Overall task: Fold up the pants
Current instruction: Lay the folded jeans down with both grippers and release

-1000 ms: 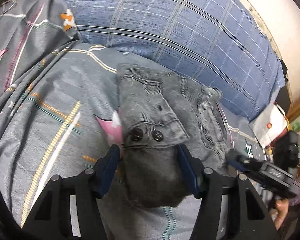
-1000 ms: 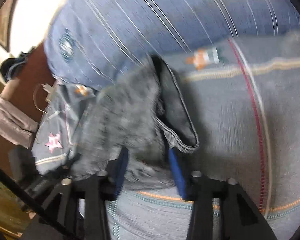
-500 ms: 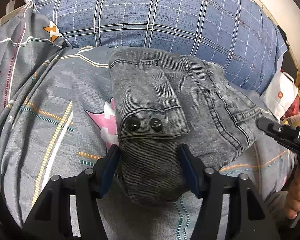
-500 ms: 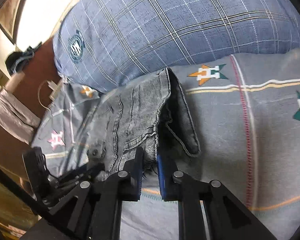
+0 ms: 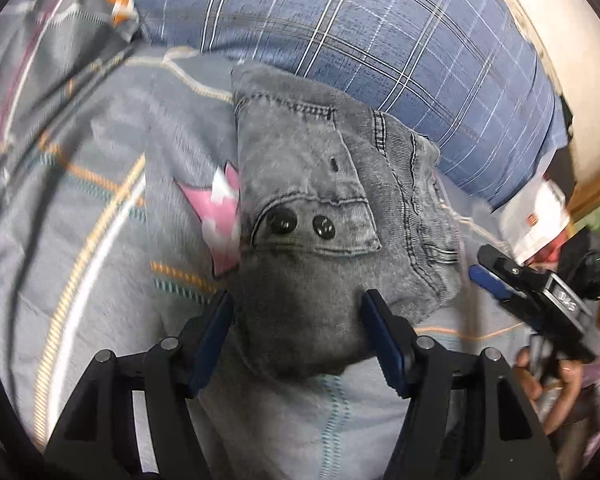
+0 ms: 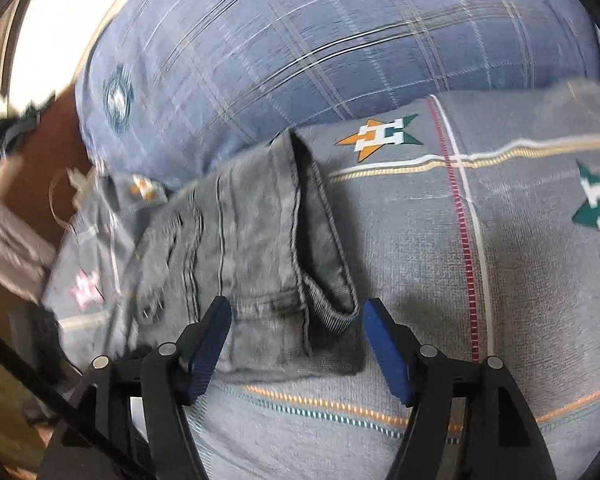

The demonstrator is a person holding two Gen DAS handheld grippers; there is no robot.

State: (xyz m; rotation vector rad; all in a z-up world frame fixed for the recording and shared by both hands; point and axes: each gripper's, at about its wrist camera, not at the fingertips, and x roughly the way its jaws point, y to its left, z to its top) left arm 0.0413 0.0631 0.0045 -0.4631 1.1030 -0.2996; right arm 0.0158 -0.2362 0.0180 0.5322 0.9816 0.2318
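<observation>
i see bare gray blanket [image 6: 520, 280] to the right of the folded pants [image 5: 312, 216]. the big blue pillow [image 5: 380, 40] blocks the far side, touching them.

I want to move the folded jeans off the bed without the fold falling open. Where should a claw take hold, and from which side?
Probably the near rounded edge of the jeans, coming from the front. All the layers bunch there into one thick roll, which already sits between the open left claw. The hem gapes loose on the side by the right claw, so a pinch there might catch a single layer.
</observation>
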